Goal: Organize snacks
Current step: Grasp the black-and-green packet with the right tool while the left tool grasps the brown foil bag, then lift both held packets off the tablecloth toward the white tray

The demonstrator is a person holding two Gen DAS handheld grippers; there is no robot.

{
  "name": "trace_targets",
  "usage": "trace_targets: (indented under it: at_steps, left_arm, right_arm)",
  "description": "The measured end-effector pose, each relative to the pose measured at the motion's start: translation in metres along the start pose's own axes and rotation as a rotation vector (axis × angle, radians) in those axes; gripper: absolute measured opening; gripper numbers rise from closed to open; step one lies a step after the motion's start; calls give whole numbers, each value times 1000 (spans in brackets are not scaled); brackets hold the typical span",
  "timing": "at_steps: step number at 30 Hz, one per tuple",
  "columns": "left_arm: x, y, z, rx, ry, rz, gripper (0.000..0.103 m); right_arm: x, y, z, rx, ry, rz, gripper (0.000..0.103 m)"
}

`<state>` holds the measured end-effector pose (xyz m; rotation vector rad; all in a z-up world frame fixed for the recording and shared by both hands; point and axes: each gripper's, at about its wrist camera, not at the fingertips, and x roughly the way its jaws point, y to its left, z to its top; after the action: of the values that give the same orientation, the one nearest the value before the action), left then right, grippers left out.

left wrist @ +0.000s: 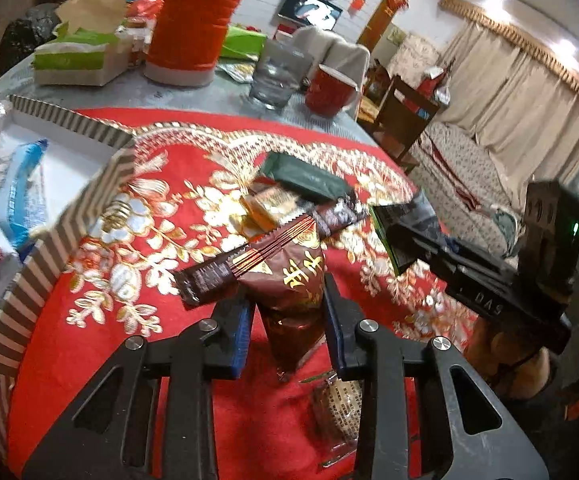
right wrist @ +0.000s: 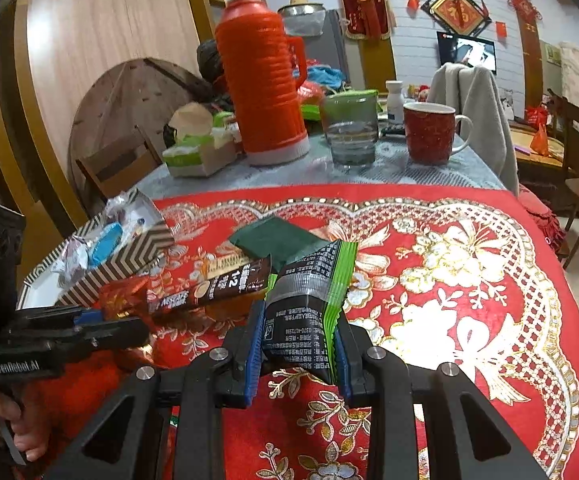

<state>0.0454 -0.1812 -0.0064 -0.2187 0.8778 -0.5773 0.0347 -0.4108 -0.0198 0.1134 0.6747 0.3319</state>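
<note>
My left gripper (left wrist: 289, 312) is shut on a dark red snack packet (left wrist: 293, 304) with gold characters, held above the red embroidered cloth (left wrist: 137, 280). My right gripper (right wrist: 299, 344) is shut on a black and green packet (right wrist: 305, 308); it also shows in the left wrist view (left wrist: 397, 224). A brown coffee stick (left wrist: 273, 244) lies across the held red packet; it also shows in the right wrist view (right wrist: 217, 286). A dark green packet (left wrist: 305, 178) and a small gold-wrapped snack (left wrist: 267, 208) lie behind. The striped box (left wrist: 69, 220) at left holds wrapped snacks, one blue (left wrist: 21, 196).
At the back stand an orange thermos (right wrist: 261, 84), a glass of water (right wrist: 351, 136), a red mug (right wrist: 429, 134) and a tissue box (right wrist: 193, 156). A clear-wrapped snack (left wrist: 339, 408) lies under my left gripper. Chairs stand right of the table.
</note>
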Motion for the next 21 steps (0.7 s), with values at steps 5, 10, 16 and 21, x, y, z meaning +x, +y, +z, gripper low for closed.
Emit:
trace_targets:
  at_steps: [5,10,16,21]
  left_arm:
    - [-14,6,8,-8,-59,36,31]
    - [-21,18,11,-37,-79,71,31]
    - [-25,28,12,-65,-78,98,31]
    - [-28,29,11,-70,-81,100,30]
  right_arm:
    - [-7,3,0,-19,-41,1,29]
    - [-15,9,-2,-45,-77,-10,29]
    - [-16,11,-2,-60,-84,-25,29]
    - [-18,12,-2,-58,-90,-35,29]
